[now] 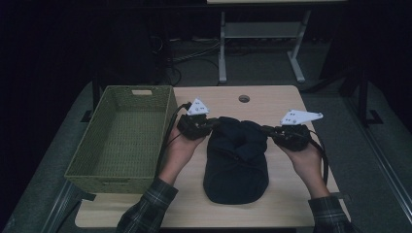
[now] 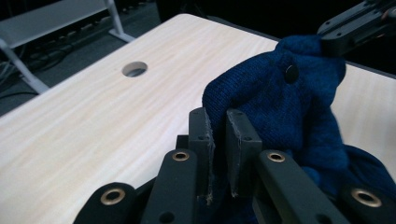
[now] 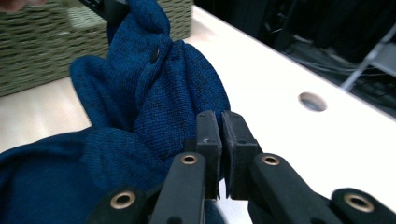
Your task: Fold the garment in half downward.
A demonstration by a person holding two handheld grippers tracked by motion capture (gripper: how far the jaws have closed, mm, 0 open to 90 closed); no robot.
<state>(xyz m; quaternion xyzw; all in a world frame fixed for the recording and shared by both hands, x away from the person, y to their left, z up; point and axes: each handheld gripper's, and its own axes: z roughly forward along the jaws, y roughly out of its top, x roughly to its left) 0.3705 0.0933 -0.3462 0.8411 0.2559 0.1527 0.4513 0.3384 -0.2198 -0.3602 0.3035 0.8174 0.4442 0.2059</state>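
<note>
Dark blue knitted garment (image 1: 236, 162) lies on the pale wooden table (image 1: 284, 204), in the middle of the top, with its bulk bunched toward the person's side and its far end pulled out to both sides. A small dark button shows on a raised fold in both gripper views.

Left gripper (image 1: 210, 124) is held at the garment's far left corner. In the left gripper view its two black jaws stand nearly together, clenched on a fold of the blue knit that rises from between them. Right gripper (image 1: 268, 129) is held at the far right corner. In the right gripper view its jaws are pressed almost flat together with the edge of the knit caught between them. Both hands grip the tool bodies from below, and plaid sleeves (image 1: 148, 209) enter from the near edge.

Containers: one olive-green woven basket (image 1: 87, 150) stands on the left part of the table, just beside the left hand (image 1: 179, 151). Its interior shows the woven floor and walls, with a cut-out handle in the far wall. The garment lies wholly outside it, on the table to its right, apart from the basket wall.

A round cable hole (image 1: 244, 98) sits in the table beyond the garment.
</note>
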